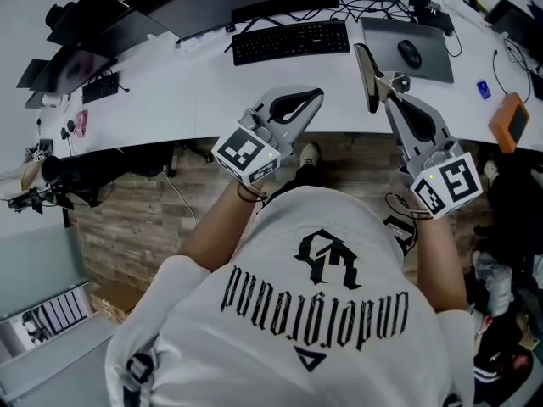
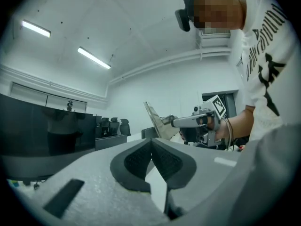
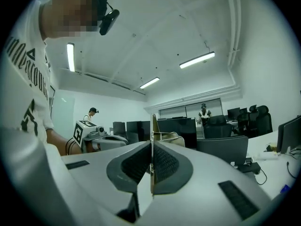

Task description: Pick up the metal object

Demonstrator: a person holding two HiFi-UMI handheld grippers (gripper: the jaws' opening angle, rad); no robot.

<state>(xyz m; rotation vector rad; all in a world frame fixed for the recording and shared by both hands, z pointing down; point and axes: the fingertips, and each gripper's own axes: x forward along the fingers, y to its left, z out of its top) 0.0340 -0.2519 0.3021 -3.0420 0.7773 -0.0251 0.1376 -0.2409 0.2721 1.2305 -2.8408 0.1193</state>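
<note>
White desk [image 1: 204, 91] below; right gripper [image 1: 393, 90] clamped on thin metal object [image 1: 366, 75]; left gripper [image 1: 316, 97] jaws together, empty.

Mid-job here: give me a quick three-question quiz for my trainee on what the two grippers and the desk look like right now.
1. True or false: the left gripper holds the metal object.
2. Where is the metal object? A: lying flat on the monitor stand. B: clamped edge-on between the right gripper's jaws, held up off the desk. C: lying on the floor.
3. Fill in: right of the keyboard, a black ____ sits on the grey pad.

Key
1. False. The left gripper's jaws are together with nothing between them.
2. B.
3. mouse.
</note>
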